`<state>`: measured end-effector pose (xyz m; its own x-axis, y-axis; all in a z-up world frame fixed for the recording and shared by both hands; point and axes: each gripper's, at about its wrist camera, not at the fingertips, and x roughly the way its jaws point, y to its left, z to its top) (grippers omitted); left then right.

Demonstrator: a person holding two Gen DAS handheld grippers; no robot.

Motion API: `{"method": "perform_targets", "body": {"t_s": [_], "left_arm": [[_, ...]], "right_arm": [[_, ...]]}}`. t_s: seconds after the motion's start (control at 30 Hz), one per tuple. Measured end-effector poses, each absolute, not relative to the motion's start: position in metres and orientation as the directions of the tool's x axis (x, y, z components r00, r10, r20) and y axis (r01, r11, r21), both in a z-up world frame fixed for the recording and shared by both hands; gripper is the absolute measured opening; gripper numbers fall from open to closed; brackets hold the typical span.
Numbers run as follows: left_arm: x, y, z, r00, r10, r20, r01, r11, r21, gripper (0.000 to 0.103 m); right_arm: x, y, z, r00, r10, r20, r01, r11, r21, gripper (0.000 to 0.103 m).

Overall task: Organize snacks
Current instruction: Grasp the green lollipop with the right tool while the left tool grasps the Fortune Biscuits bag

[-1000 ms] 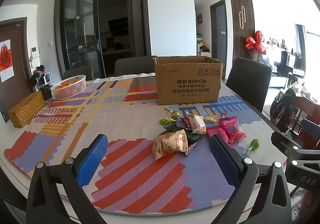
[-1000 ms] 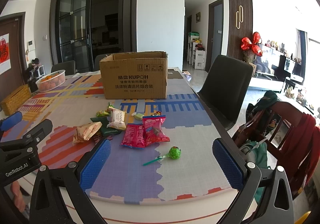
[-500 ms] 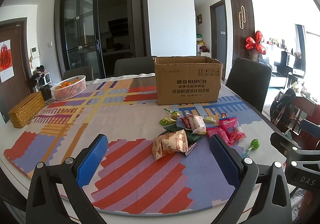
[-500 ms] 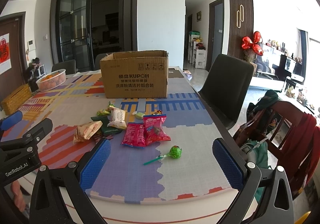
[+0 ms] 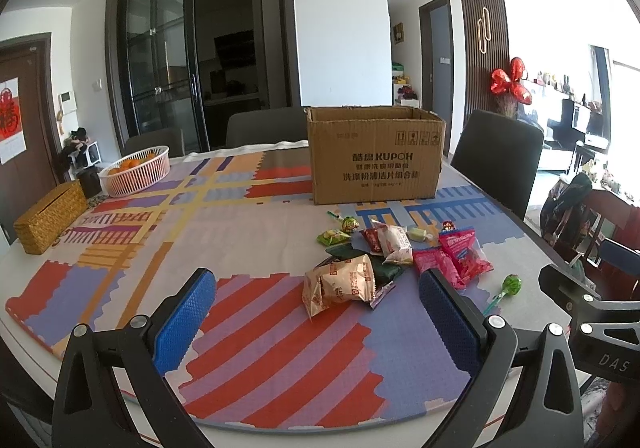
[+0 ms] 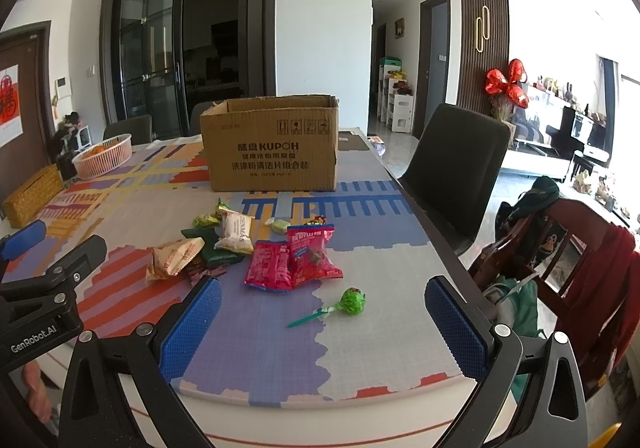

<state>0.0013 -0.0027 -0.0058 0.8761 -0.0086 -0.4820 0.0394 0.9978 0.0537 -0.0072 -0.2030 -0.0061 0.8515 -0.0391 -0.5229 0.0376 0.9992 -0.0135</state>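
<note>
An open cardboard box [image 5: 376, 156] [image 6: 272, 146] stands at the far side of the patterned mat. In front of it lies a pile of snacks: a tan packet [image 5: 340, 284] [image 6: 172, 256], a white packet [image 5: 394, 244] [image 6: 236, 234], two red packets [image 5: 456, 258] [image 6: 296, 260], a dark green packet [image 6: 216, 250], small candies and a green lollipop [image 5: 510, 286] [image 6: 352, 302]. My left gripper [image 5: 316, 316] is open and empty, near the tan packet. My right gripper [image 6: 324, 328] is open and empty, just before the lollipop.
A white basket of oranges [image 5: 136, 168] and a woven box [image 5: 50, 216] sit at the far left. Dark chairs [image 6: 456, 164] stand around the table. A chair draped with red and green clothes [image 6: 568, 260] is at the right. The table edge [image 6: 320, 412] is near.
The right gripper has moved slightly forward toward the snacks. The left gripper has barely moved.
</note>
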Motion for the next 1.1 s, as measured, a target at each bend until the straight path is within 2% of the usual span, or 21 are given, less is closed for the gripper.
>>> {"method": "perform_targets", "body": {"t_s": [0.7, 1.1], "left_arm": [[0.054, -0.018, -0.045, 0.801, -0.016, -0.599, 0.126, 0.982, 0.143, 0.1], [0.085, -0.022, -0.072, 0.743, 0.01, -0.669, 0.124, 0.981, 0.152, 0.092]], "right_arm": [[0.049, -0.221, -0.047, 0.714, -0.012, -0.7, 0.088, 0.993, 0.073, 0.102], [0.075, -0.229, -0.074, 0.644, -0.003, -0.765, 0.143, 0.983, 0.117, 0.081]]}}
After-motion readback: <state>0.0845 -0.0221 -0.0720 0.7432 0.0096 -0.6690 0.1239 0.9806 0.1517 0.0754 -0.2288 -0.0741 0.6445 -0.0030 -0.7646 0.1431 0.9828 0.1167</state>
